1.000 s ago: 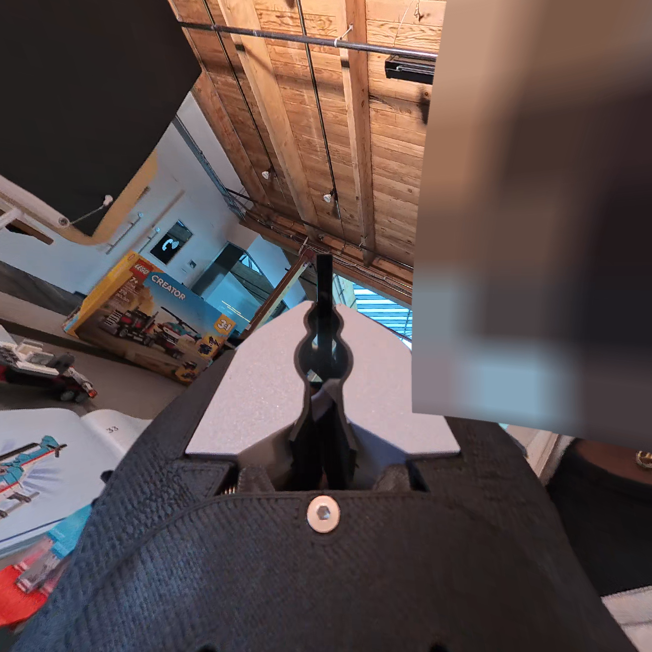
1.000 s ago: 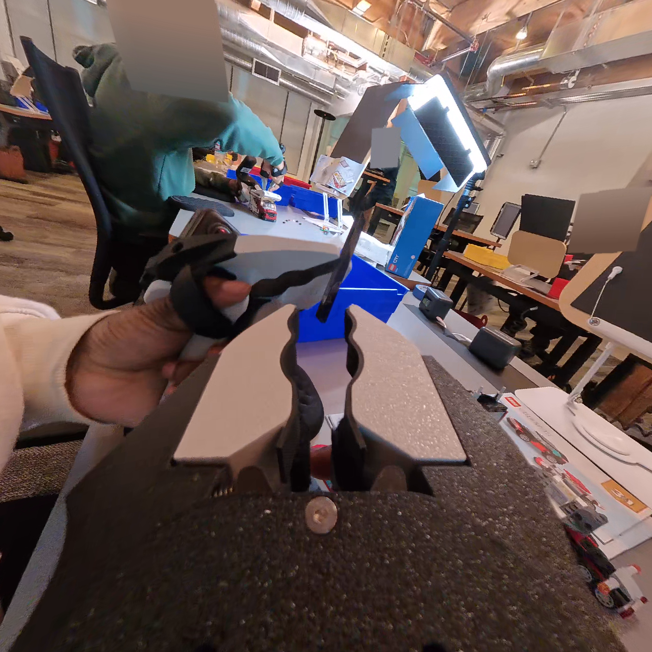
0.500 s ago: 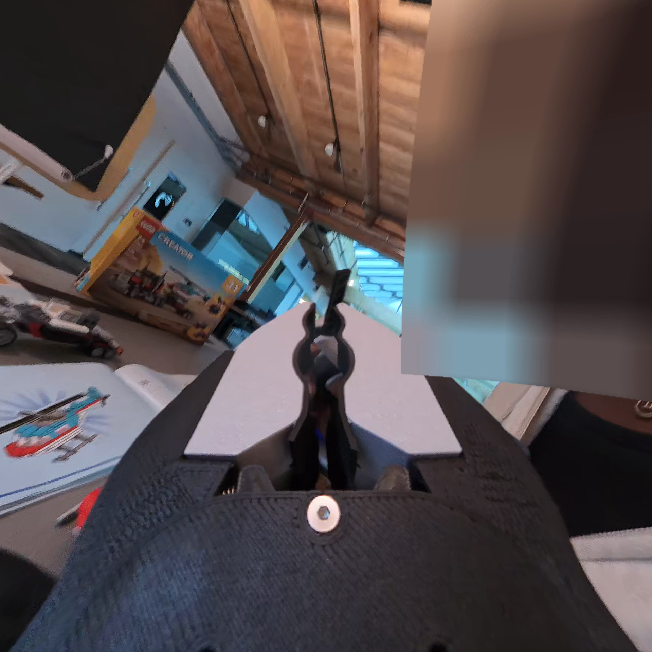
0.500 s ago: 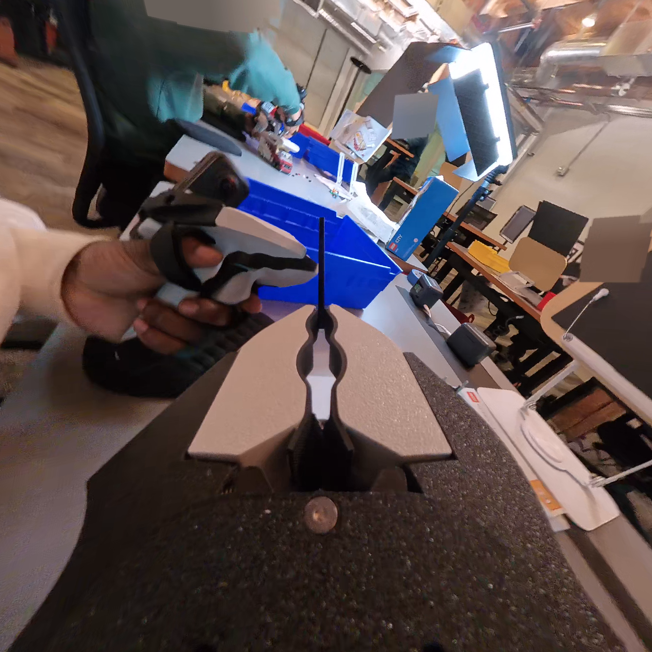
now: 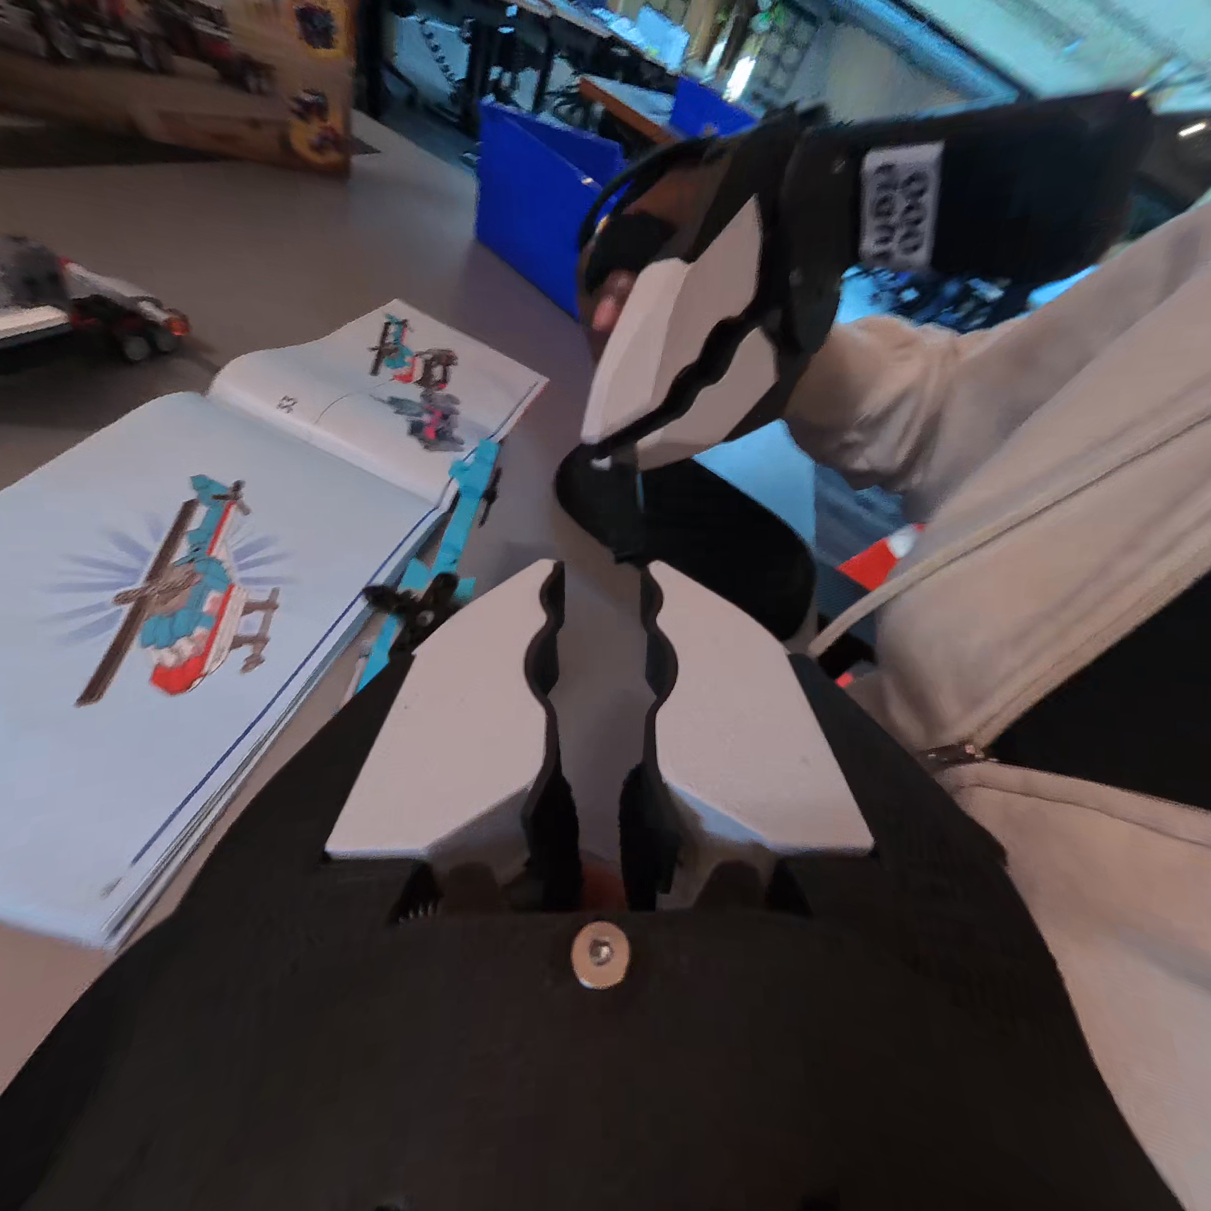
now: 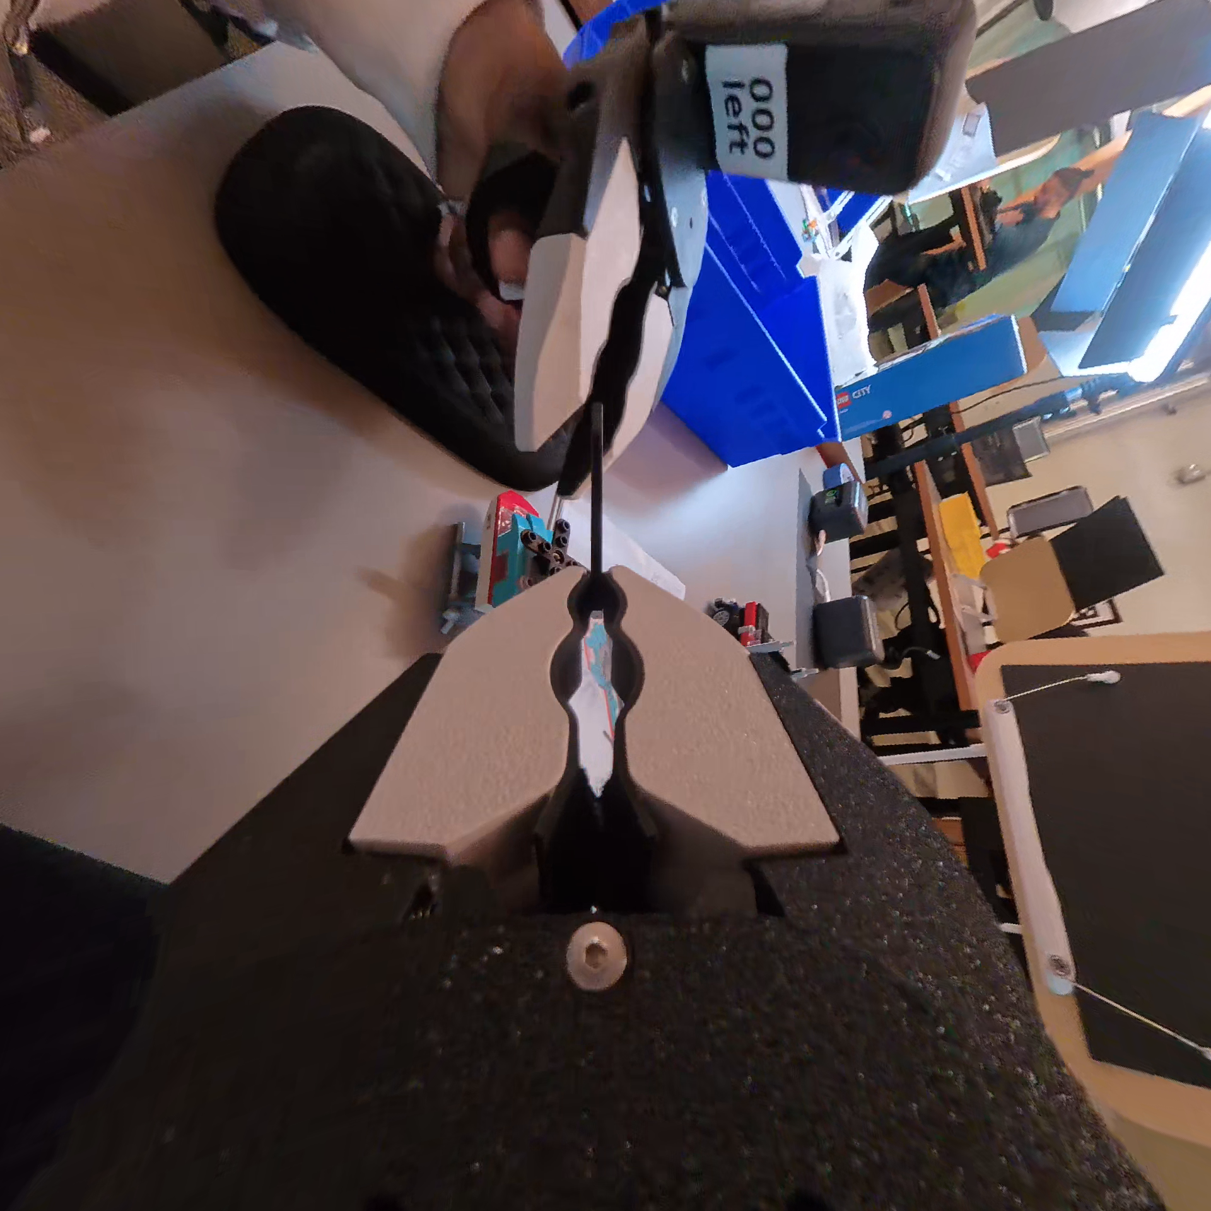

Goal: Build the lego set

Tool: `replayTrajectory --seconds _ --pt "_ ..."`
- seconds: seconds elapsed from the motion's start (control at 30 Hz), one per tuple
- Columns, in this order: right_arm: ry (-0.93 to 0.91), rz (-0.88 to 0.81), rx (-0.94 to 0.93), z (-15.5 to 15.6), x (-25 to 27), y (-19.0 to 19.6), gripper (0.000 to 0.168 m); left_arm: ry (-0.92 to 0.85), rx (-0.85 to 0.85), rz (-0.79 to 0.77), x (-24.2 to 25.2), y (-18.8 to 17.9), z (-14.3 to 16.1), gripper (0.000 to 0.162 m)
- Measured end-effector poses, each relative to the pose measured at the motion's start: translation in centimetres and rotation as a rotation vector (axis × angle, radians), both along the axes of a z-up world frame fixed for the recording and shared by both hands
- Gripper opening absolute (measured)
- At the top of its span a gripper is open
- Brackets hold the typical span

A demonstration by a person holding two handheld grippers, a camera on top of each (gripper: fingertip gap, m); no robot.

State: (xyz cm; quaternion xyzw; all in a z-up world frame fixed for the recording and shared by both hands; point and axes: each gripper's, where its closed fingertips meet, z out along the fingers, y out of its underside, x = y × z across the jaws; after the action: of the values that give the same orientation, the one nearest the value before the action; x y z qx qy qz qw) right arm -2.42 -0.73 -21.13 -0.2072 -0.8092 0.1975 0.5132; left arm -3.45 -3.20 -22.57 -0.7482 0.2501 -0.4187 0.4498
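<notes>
My right gripper [image 6: 597,575] is shut on a thin black blade [image 6: 597,485] that sticks out past its tips. In the left wrist view this gripper [image 5: 593,452] comes in from the upper right, with the blade [image 5: 606,508] pointing at my left gripper. My left gripper [image 5: 603,580] is open and empty, just short of the blade's free end. In the right wrist view it [image 6: 573,452] hangs above the blade. A partly built teal, red and black helicopter [image 6: 518,557] lies on the table below; its teal tail [image 5: 452,544] rests by the open instruction booklet [image 5: 196,590].
A black oval pad [image 6: 354,295] lies on the table behind the grippers. Blue bins [image 6: 740,341] stand beyond it. A built lego truck [image 5: 124,314] and the set's box [image 5: 196,72] are at the far left. A person's beige sleeve [image 5: 983,524] fills the right. The grippers are tip to tip, or close to it.
The left gripper held the blade pointing at the ceiling. The right gripper closed on it. Now the left has opened and let go, and both grippers have tipped down toward the table.
</notes>
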Motion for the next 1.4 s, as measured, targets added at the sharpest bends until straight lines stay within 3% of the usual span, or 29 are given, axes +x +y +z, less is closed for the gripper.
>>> replayTrajectory --seconds 0.03,0.33,0.6,0.7,0.77,0.87,0.9,0.97,1.13,1.4 --pt "0.008 0.004 0.01 0.0 0.0 0.0 0.003 -0.026 -0.008 -0.036 0.4 -0.2 0.4 0.021" --pt "0.066 -0.035 0.177 -0.1 0.5 0.3 0.003 -0.072 -0.037 0.006 0.6 0.2 0.8 0.008" --pt "0.11 -0.027 0.066 -0.1 0.3 -0.6 0.021 -0.03 -0.053 -0.058 0.8 -0.4 0.8 0.008" --pt "0.082 -0.042 0.178 -1.0 0.0 -0.9 0.016 -0.008 -0.037 -0.119 1.4 -0.7 1.1 0.008" --pt "0.112 -0.074 0.252 -1.0 -0.3 -0.8 0.003 0.014 -0.019 -0.162 2.1 -0.9 1.1 0.008" --pt "0.143 -0.099 0.341 -1.1 -0.3 -0.4 0.003 0.041 -0.01 -0.156 2.5 -0.4 1.0 0.008" --pt "0.161 -0.119 0.37 -0.9 -0.3 0.0 0.002 0.077 -0.005 -0.133 2.3 -0.1 0.7 0.009" --pt "0.175 -0.16 0.419 -1.1 -0.1 1.1 0.002 0.182 0.044 -0.041 1.2 1.0 0.0 0.026" --pt "0.121 -0.164 0.572 -2.8 -0.1 2.7 0.002 0.54 0.297 0.11 -1.1 2.2 -1.7 0.051" --pt "-0.027 -0.224 0.48 -4.2 -0.6 3.9 0.002 0.678 0.509 0.067 -0.7 2.6 -3.0 0.047"
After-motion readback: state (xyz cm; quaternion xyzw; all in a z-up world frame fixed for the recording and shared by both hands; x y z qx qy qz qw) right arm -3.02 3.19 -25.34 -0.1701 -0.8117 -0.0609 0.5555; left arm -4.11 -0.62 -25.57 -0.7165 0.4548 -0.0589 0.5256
